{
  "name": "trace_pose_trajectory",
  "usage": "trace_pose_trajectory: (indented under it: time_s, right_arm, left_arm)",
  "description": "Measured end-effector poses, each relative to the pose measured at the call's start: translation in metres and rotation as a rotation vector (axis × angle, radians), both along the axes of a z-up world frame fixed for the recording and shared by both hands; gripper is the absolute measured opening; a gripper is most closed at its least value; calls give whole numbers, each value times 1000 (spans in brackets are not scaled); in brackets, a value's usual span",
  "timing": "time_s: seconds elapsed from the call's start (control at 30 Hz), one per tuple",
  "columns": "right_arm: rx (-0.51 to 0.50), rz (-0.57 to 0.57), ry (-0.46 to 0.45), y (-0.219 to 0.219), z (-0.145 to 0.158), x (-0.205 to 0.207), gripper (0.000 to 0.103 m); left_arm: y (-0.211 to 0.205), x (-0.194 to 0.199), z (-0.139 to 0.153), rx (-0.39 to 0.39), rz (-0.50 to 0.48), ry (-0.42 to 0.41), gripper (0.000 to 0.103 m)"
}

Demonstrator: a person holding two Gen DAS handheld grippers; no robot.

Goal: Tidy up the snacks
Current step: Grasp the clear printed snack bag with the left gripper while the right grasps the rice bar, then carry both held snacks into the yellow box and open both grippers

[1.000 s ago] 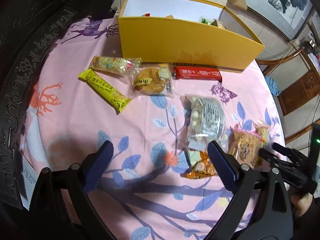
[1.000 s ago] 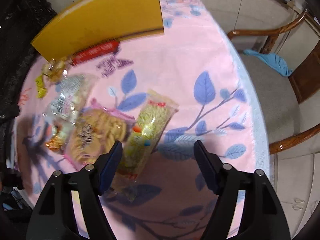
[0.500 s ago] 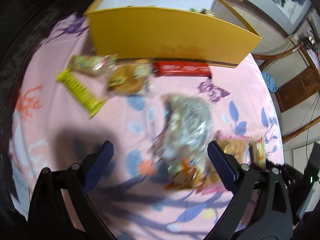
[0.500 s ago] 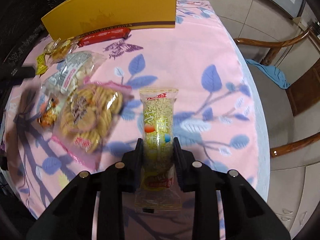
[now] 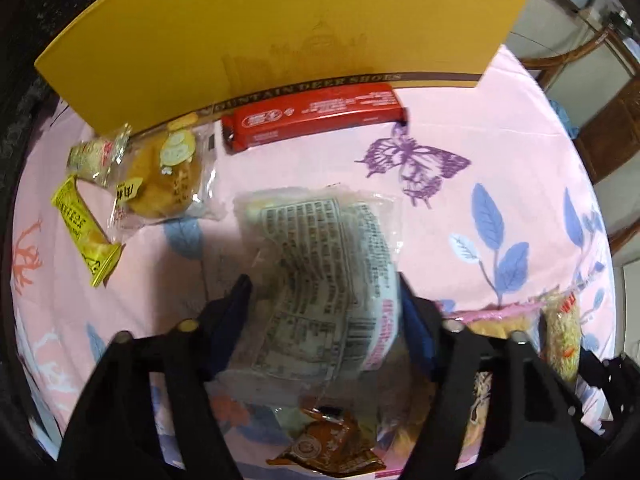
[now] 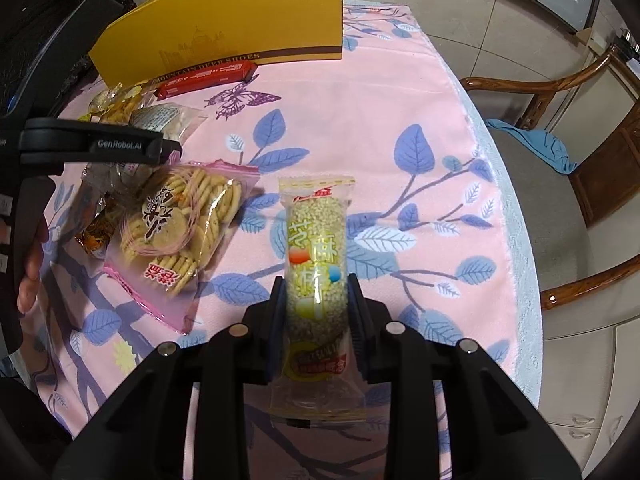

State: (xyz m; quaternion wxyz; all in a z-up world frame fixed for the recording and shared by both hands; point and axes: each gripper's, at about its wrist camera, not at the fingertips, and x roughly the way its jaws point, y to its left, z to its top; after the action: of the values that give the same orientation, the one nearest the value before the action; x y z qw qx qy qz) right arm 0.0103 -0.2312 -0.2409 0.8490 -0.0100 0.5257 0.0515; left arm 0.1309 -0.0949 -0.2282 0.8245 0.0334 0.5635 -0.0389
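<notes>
Yellow cardboard box (image 5: 280,40) waits beyond red bar (image 5: 316,118) on the tabletop, while your right tool (image 6: 316,312) pinches the clear-wrapped sesame rice bar (image 6: 316,264) and your left tool (image 5: 324,316), just closing, brackets the printed clear nut bag (image 5: 320,272); most snacks remain outside.

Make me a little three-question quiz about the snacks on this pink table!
1. True or false: the right gripper is shut on the sesame bar.
2. Which snack lies nearest the yellow box? A. red bar B. cracker bag C. orange packet
3. Fill in: the left gripper has just been closing around the clear ____ with printed text.

Key: 1 true; 2 A; 3 bag.
</notes>
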Motion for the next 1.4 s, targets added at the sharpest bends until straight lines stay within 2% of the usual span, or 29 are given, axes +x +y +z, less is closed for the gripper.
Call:
trace_pose_trajectory:
  time_s: [0.1,0.17,0.33,0.53,0.73,0.93,1.03,1.17,1.4]
  right_arm:
    - [4,-6,-7,0,0,1,29]
    - [14,-2,-4,-1,1,2,29]
    - [10,38,-91,7,33,7,29]
    - [78,107,-193,31,96,43,29]
    - [170,166,-256,64,142,97,29]
    - [177,193,-334,84,178,149,29]
    - [178,188,-342,85,187,177,29]
    - [176,172,-349,82,192,208,29]
    - [175,163,-358,83,192,236,29]
  left_arm:
    - [9,-7,6,-22,7,-7,43]
    - [19,-14,13,-48,17,-8,40]
    - [48,-41,45,-104,47,-56,39]
    - [69,-44,91,-160,103,-146,39]
    - [90,0,143,-183,176,-262,39]
    - [99,65,179,-166,196,-333,39]
    - [98,88,190,-158,195,-344,39]
    - [97,110,189,-157,191,-333,39]
    - [93,135,179,-143,180,-314,40]
